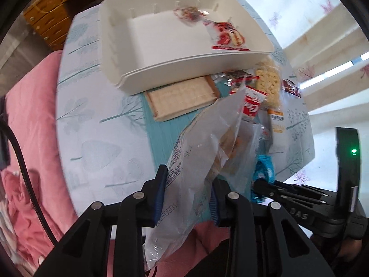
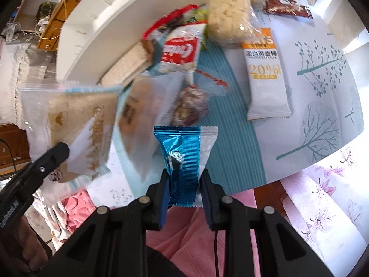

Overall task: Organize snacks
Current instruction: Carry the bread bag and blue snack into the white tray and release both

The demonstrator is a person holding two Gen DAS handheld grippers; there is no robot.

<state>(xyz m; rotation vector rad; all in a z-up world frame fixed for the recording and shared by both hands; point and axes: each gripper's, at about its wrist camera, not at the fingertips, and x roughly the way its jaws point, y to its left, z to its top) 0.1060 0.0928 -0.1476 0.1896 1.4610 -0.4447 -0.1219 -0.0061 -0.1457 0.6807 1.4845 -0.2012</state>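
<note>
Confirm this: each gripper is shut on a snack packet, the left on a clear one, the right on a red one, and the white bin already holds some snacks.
One detail is off: the right gripper holds a blue foil packet, not a red one, as the right wrist view shows. The rest stands: the left gripper is shut on the clear packet, and the white bin already holds some snacks.

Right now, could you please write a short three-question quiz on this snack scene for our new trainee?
1. True or false: the right gripper is shut on the blue snack packet.
2. What does the left gripper hold? A) clear bread packet B) a bottle C) a spoon
3. Fill in: two packets already lie in the white ___.

Key: 1 true; 2 A; 3 tray.
</note>
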